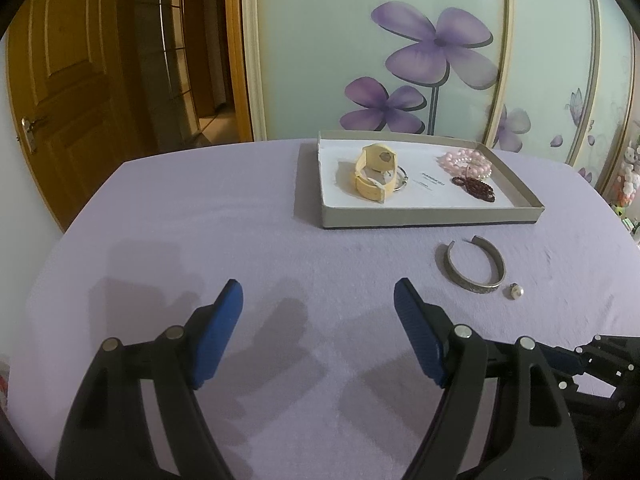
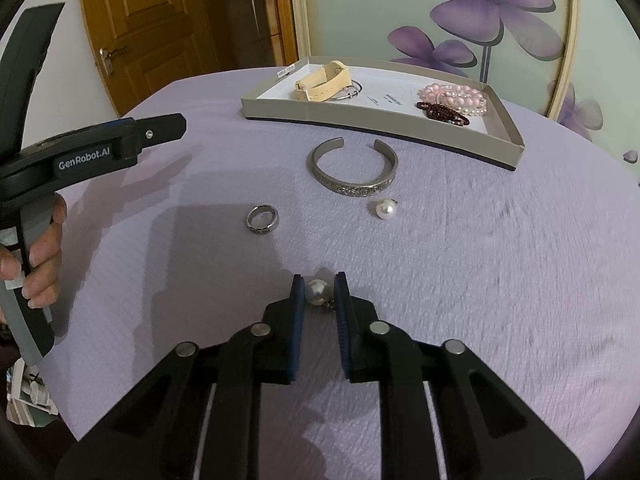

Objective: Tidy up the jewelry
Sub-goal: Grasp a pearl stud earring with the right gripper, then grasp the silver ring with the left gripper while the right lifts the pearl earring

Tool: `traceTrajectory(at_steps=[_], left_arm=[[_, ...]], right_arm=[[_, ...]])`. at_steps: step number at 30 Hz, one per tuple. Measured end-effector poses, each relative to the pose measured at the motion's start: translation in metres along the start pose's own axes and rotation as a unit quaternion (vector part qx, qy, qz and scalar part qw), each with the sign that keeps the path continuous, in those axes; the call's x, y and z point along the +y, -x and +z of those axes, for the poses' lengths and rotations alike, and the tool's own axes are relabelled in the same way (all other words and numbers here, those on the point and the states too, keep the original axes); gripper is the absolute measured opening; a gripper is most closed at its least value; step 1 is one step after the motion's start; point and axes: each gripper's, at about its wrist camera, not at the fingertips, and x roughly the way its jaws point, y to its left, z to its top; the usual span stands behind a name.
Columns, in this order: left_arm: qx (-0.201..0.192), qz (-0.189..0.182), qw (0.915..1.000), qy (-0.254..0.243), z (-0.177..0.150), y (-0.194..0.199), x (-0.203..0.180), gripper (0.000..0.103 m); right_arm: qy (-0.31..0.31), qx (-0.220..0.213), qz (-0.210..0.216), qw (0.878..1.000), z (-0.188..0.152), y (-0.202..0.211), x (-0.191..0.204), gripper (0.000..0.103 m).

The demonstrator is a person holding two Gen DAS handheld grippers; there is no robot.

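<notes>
My right gripper (image 2: 319, 290) is shut on a pearl earring (image 2: 317, 291) just above the lilac cloth. Ahead of it lie a silver ring (image 2: 262, 220), a second pearl earring (image 2: 386, 209) and an open silver cuff bracelet (image 2: 353, 168). The grey tray (image 2: 372, 124) behind holds a cream watch (image 2: 323, 82), pink beads (image 2: 454, 94) and a dark red bracelet (image 2: 442, 112). My left gripper (image 1: 318, 300) is open and empty over bare cloth, left of the cuff (image 1: 472, 266) and the pearl earring (image 1: 515, 291). The tray (image 1: 428, 216) is ahead of it.
The round table is covered in lilac cloth (image 1: 200, 220). A glass panel with purple flowers (image 1: 436, 48) stands behind it and a wooden door (image 1: 60, 80) is at the left. The left gripper's body and the hand on it (image 2: 44, 248) show at the left.
</notes>
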Motion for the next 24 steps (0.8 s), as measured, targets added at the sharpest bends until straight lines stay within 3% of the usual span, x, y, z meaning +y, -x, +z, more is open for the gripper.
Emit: traceTrajectory(at_steps=[15, 24], left_arm=[[0.021, -0.028, 0.9991, -0.025, -0.012, -0.005, -0.025, 0.078], [0.055, -0.059, 0.995, -0.058, -0.031, -0.014, -0.072, 0.077]], right_arm=[[-0.074, -0.035, -0.05, 0.995, 0.002, 0.032, -0.061, 0.015], [-0.084, -0.055, -0.052, 0.994, 0.008, 0.045, -0.073, 0.015]])
